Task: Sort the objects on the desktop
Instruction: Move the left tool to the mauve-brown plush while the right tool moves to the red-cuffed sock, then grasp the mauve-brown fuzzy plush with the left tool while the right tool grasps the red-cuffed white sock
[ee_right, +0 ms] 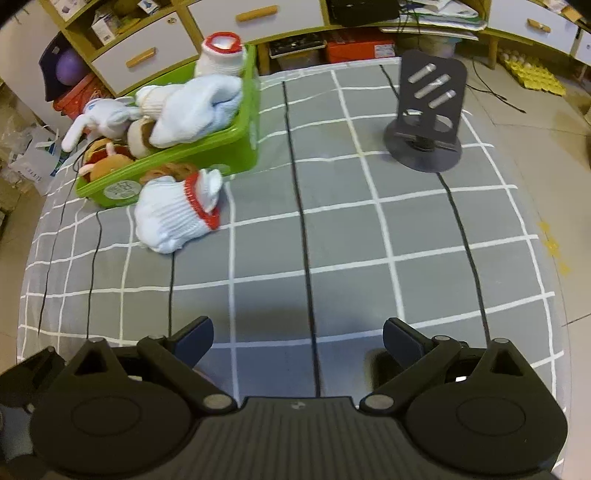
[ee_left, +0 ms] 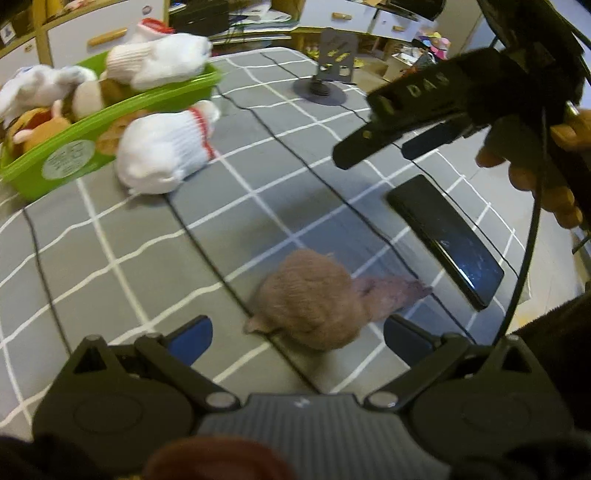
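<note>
Grey checked cloth (ee_right: pixel 332 236) covers your table before wooden drawer units (ee_right: pixel 255 16), with the green bin (ee_right: pixel 207 147) far left, while your left gripper (ee_left: pixel 297 334) hovers wide-jawed around the brown plush (ee_left: pixel 310 299) and your right gripper (ee_right: pixel 298 338) hangs spread, empty.

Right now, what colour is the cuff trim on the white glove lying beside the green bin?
Red, clearest in the right wrist view on the white glove.

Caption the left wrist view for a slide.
Open left gripper hovers over a brown plush toy on the checked tablecloth, phone at right, green bin of toys behind.
</note>
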The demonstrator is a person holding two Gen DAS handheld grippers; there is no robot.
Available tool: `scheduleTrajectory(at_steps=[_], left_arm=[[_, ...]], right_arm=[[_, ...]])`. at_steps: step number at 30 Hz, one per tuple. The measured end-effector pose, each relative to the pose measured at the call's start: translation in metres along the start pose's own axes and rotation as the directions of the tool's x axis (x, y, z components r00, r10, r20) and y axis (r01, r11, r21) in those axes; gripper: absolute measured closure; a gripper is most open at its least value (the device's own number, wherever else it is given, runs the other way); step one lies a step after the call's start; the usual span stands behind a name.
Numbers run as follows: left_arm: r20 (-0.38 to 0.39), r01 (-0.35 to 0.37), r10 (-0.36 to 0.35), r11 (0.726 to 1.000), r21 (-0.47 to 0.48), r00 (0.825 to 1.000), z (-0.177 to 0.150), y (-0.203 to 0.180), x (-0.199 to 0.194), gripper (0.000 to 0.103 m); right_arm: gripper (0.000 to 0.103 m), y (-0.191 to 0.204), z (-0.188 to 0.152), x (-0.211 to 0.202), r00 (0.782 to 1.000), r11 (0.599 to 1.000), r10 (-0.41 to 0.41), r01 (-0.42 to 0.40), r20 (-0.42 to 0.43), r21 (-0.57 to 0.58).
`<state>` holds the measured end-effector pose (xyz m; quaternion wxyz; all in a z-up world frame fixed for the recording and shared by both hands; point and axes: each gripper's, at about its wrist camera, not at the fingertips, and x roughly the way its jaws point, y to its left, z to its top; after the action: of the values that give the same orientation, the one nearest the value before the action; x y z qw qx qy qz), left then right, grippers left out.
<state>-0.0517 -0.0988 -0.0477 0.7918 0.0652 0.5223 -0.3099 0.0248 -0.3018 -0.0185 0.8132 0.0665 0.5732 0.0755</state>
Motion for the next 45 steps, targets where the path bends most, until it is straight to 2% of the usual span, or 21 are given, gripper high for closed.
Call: scheduleTrajectory(at_steps=[9,15,17,19,22,35,45], left_arm=[[0.003,0.029,-0.029,1.000,0.008,1.000,0.003,-0.010,0.013,0.001],[-0.007,0.045,-0.045,0.999,-0.002,0.999,0.004,-0.007,0.022,0.017],[-0.015,0.049,-0.049,0.999,-0.010,0.999,0.004,-0.006,0.024,0.031],[-0.014,0.033,-0.033,0.999,-0.009,0.999,0.005,-0.004,0.026,0.040],[-0.015,0.053,-0.053,0.998,-0.017,0.998,0.006,-0.001,0.025,0.043],[-0.004,0.043,-0.043,0.997,-0.070,0.999,0.008,0.027,0.015,0.046],[0.010,0.051,-0.050,0.992,-0.115,0.999,0.010,0.045,0.012,0.046]], right_arm=[[0.004,-0.008,0.005,0.007,1.000,1.000,0.001,-0.001,-0.010,0.017],[0.004,-0.008,0.009,0.016,1.000,1.000,0.009,-0.008,-0.018,0.024],[0.004,-0.006,0.011,0.020,1.000,0.999,0.015,-0.014,-0.022,0.028],[0.004,-0.003,0.014,0.024,0.999,0.999,0.025,-0.025,-0.020,0.024],[0.004,0.006,0.018,0.030,0.999,0.999,0.045,-0.045,-0.020,0.010],[0.004,0.062,0.044,0.065,0.986,0.983,0.164,-0.163,0.002,-0.082],[0.004,0.089,0.061,0.097,0.983,0.980,0.185,-0.185,0.001,-0.073]])
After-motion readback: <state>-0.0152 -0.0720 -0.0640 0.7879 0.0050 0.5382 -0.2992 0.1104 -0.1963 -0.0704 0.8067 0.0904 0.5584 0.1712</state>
